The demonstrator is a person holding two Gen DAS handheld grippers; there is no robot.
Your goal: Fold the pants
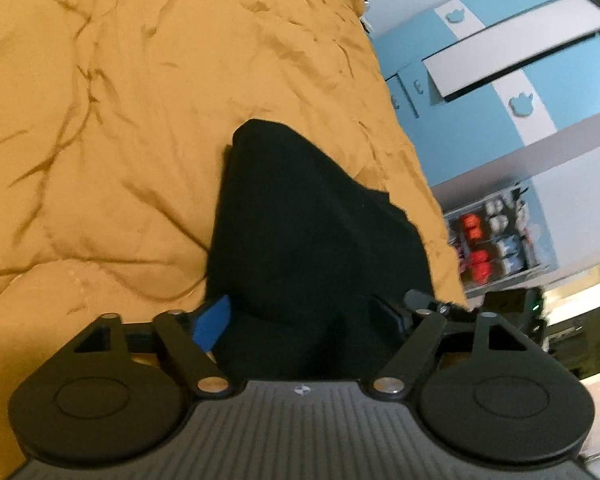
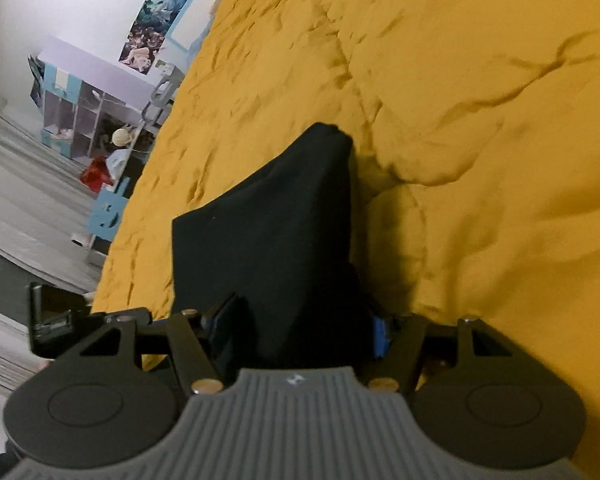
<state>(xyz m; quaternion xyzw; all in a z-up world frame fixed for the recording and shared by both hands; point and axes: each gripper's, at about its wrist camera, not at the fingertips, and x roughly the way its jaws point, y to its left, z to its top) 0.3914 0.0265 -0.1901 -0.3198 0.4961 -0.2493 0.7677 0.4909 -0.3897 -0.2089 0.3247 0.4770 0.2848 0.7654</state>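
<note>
- Left gripper (image 1: 300,320): jaws spread wide, black pants (image 1: 300,220) between the fingers, unpinched.
- Right gripper (image 2: 300,328): jaws parted, astride the same cloth.
- Pants: folded, on mustard bedspread (image 1: 120,120).

Plain black pants (image 1: 312,232) lie on a mustard-yellow bedspread (image 1: 140,120); the claw pads (image 1: 212,324) are blue.

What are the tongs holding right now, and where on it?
Nothing is gripped. Both the left tongs and the right tongs stand open, straddling the near edge of the black pants on the yellow bedspread.
</note>
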